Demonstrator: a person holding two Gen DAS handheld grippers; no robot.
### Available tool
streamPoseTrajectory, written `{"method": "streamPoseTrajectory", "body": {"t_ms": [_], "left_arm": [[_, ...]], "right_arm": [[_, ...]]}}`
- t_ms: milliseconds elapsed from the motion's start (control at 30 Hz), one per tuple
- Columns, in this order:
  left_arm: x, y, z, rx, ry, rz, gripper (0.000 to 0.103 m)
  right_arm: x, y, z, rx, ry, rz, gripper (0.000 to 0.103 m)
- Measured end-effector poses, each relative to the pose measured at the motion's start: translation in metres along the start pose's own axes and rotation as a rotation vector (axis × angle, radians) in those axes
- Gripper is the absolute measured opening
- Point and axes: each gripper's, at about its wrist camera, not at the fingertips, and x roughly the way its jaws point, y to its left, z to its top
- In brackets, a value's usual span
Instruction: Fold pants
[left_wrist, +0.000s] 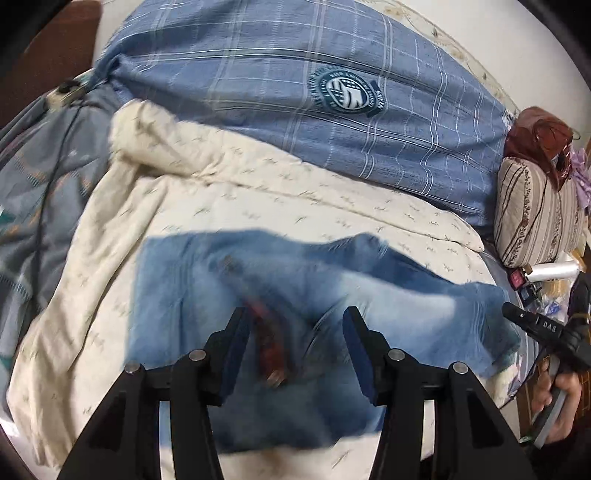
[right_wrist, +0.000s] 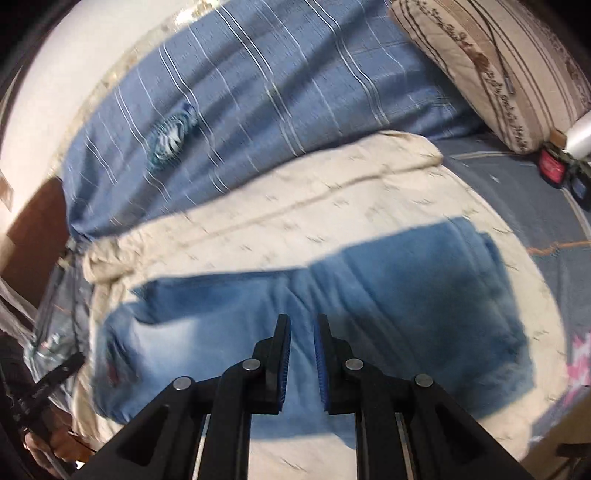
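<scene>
Blue denim pants (left_wrist: 295, 295) lie folded on a cream blanket (left_wrist: 110, 295) on the bed; they also show in the right wrist view (right_wrist: 369, 295). My left gripper (left_wrist: 295, 321) is open wide and empty, hovering above the pants near a reddish-brown patch (left_wrist: 267, 343) on them. My right gripper (right_wrist: 302, 325) hovers above the pale part of the pants, fingers a narrow gap apart, holding nothing. The right gripper also shows at the right edge of the left wrist view (left_wrist: 543, 328). Both views are motion-blurred.
A blue plaid quilt (left_wrist: 295, 92) with a round crest lies behind the blanket. A striped pillow (left_wrist: 535, 214) sits at the right, with small items (left_wrist: 546, 273) beside it. A grey patterned sheet (left_wrist: 37, 192) lies at the left.
</scene>
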Motion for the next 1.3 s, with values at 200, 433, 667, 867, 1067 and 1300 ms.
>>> {"method": "streamPoseTrajectory", "body": {"t_ms": [200,433,667,867,1067,1300], "left_arm": [[0.058,-0.046,0.026,0.087,0.101,0.015,0.053],[0.125,-0.076,0.037,0.151,0.275,0.055,0.04],[0.151,-0.088,0.038,0.193,0.333,0.097,0.013],[0.165,-0.084,0.063,0.122,0.328,0.093,0.012],[0.181,-0.08,0.063,0.096,0.334,0.08,0.014],[0.113,-0.061,0.053,0.106,0.132,-0.003,0.015]], "right_arm": [[0.031,0.007,-0.021,0.044,-0.081,0.08,0.015],[0.051,-0.02,-0.019,0.065,-0.015,0.027,0.015],[0.051,-0.072,-0.022,0.227,0.045,0.086,0.015],[0.049,-0.085,-0.024,0.21,0.068,0.075,0.015],[0.033,-0.103,-0.021,0.253,0.036,0.113,0.015],[0.008,-0.107,0.007,0.229,-0.183,0.04,0.017]]}}
